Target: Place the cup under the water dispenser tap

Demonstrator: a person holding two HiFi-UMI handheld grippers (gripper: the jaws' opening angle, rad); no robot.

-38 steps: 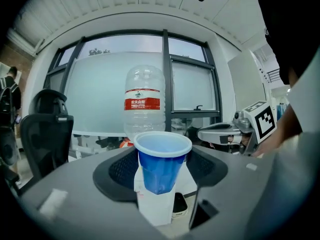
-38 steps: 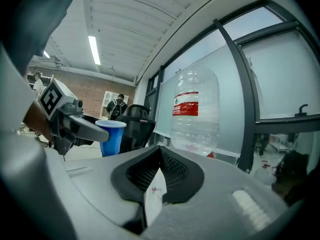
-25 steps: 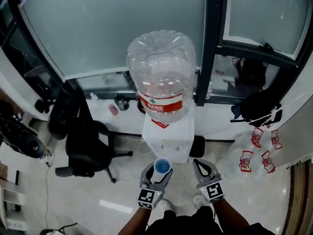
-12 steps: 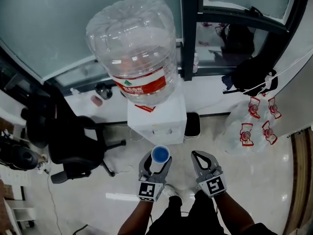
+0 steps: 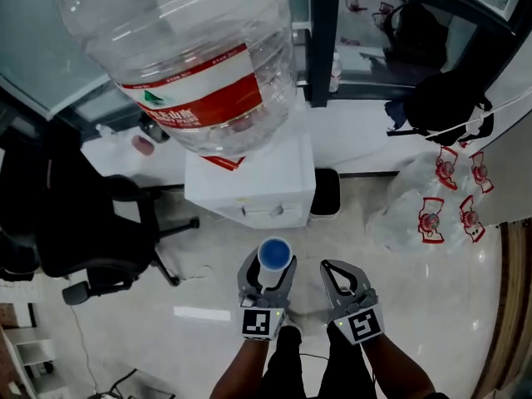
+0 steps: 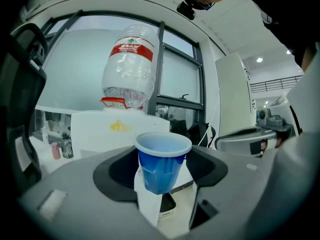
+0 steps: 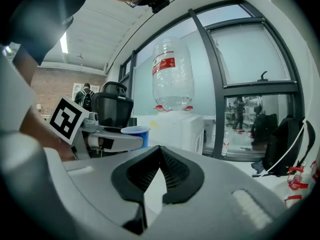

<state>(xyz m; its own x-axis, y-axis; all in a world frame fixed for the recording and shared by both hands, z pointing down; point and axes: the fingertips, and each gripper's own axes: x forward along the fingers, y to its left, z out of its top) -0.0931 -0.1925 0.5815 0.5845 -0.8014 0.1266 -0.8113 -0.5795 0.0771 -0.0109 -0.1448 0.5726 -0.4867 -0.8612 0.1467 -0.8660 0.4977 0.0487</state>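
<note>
A blue cup (image 5: 274, 253) stands upright between the jaws of my left gripper (image 5: 268, 266), which is shut on it. In the left gripper view the cup (image 6: 161, 171) fills the gap of the left gripper (image 6: 160, 166). Ahead stands the white water dispenser (image 5: 249, 185) with its taps (image 5: 270, 211) on the front. It carries a big clear bottle (image 5: 187, 56) with a red label. My right gripper (image 5: 327, 266) hangs beside the left one, shut and empty, with its tips touching (image 7: 160, 149). The cup (image 7: 135, 130) and the dispenser (image 7: 175, 126) also show in the right gripper view.
A black office chair (image 5: 75, 223) stands left of the dispenser. A black box (image 5: 326, 191) sits on the floor at its right side. Further right lie empty bottles with red labels (image 5: 440, 214) and a black backpack (image 5: 440, 98). Windows and a white ledge (image 5: 366, 140) run behind.
Both grippers have sunk lower, and the dispenser and its bottle loom larger and nearer in the head view. The cup stays in the left gripper.
</note>
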